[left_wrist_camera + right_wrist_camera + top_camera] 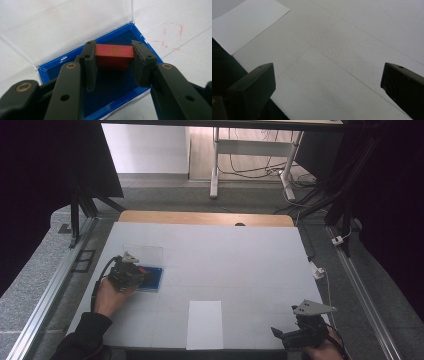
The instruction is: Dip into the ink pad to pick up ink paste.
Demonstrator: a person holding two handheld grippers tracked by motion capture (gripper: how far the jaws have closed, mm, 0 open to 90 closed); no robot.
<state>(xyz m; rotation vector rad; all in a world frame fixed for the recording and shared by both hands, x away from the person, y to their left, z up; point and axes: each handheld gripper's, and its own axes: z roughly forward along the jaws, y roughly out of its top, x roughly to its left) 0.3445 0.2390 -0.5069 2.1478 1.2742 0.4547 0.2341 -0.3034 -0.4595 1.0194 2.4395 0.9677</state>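
Left gripper (pixel 113 58) pinched a red block (pixel 113 53) across its long axis, one pad on each short end. The block sat low inside a blue tray (pixel 117 100) with a dark lining, straight ahead of the jaws. Whether the block rested on the lining or hung just above it could not be told.

In the high view the tray (pixel 154 279) lay near the table's (pixel 240 255) left edge, about midway between near and far edges, with the left gripper (pixel 141 274) over its left side and the left hand (pixel 107 297) behind it. A clear lid (pixel 145 254) lay open and flat on the far side of the tray, hinged along its far wall. In the left gripper view the lid (pixel 62 22) was just beyond the block.

The block's long axis ran along the tray's length, so a straight lift looked free; the tray walls stood close on the long sides, and the lid would catch any move towards the far edge.

Right gripper (pixel 296 336) hovered at the near right corner, well apart from the tray, its jaws spread wide over bare table with nothing between them. A sheet of paper (pixel 205 324) lay at the near edge between the two hands; it (pixel 244 23) also appeared at the upper left of the right gripper view. The left hand was by far the nearer to the block.
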